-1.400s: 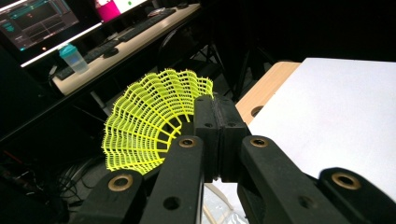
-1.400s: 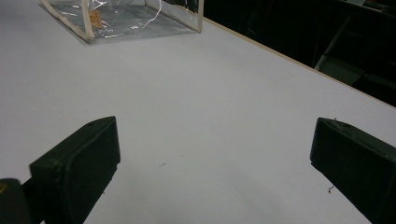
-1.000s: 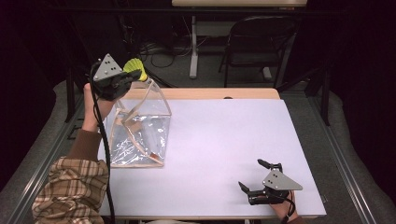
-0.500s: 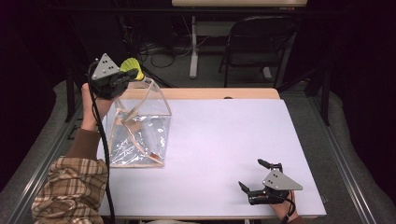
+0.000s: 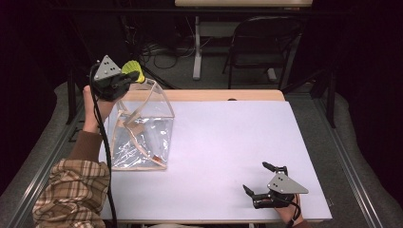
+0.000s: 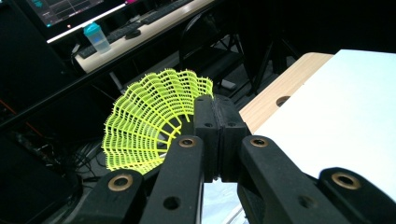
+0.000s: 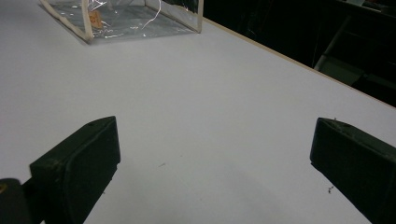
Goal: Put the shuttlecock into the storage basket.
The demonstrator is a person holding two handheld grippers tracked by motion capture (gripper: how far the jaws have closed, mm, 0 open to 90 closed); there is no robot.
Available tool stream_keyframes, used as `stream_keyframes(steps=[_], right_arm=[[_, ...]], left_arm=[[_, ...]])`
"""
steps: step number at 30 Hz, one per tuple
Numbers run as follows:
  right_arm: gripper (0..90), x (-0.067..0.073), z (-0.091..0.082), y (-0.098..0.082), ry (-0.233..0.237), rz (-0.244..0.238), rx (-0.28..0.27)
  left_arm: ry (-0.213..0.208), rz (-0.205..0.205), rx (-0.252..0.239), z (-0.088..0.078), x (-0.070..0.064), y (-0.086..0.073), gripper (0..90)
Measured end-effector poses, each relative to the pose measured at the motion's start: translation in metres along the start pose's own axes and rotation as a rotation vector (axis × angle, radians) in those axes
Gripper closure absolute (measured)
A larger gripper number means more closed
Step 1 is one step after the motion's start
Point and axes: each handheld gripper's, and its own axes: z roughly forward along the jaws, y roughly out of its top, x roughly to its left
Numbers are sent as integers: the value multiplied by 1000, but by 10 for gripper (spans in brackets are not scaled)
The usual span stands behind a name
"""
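Jaws of the left gripper (image 6: 218, 133) are clamped on a yellow shuttlecock (image 6: 149, 121), held up over the clear bag (image 5: 142, 137)'s far corner. Right gripper (image 5: 263, 183) sits idle, gaping, on the table (image 5: 228, 142). Looks like drop-in's left, I'd guess.

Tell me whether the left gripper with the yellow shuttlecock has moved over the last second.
Yes, slightly. In the high view the left gripper, shut on the yellow shuttlecock, has drifted a little left and away from the clear bag, whose top corner stays put.
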Motion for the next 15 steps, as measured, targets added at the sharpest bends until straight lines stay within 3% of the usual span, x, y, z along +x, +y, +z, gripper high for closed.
stream_keyframes(steps=[15], right_arm=[[12, 0, 0, 0, 0, 0, 1]], left_arm=[[-6, -15, 28, 9, 1, -10, 895]])
